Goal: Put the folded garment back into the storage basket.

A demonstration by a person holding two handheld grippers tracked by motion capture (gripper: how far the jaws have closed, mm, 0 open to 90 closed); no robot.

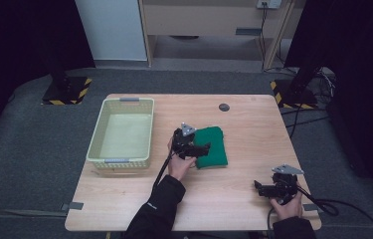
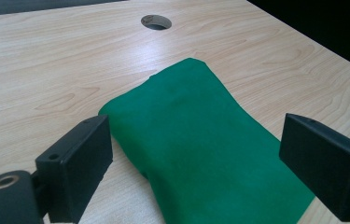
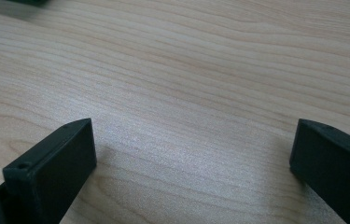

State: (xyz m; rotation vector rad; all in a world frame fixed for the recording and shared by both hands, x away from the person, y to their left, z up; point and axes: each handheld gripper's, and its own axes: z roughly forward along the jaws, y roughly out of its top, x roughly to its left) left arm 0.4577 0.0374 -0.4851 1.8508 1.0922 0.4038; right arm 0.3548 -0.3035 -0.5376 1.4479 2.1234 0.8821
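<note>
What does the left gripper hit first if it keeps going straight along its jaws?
Most likely the folded green cloth: the left gripper has its open jaws either side of the cloth's near end, angled down at it. Whether the jaws already touch it is unclear.

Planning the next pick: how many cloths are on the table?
1. A folded green cloth lies mid-table, right of the pale yellow plastic basket, between the open left claw's jaws. The basket's visible interior looks empty.

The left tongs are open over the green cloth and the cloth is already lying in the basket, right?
Not quite. The left tongs are open over the green cloth, but the cloth lies on the table, beside the basket, as the high view shows.
</note>
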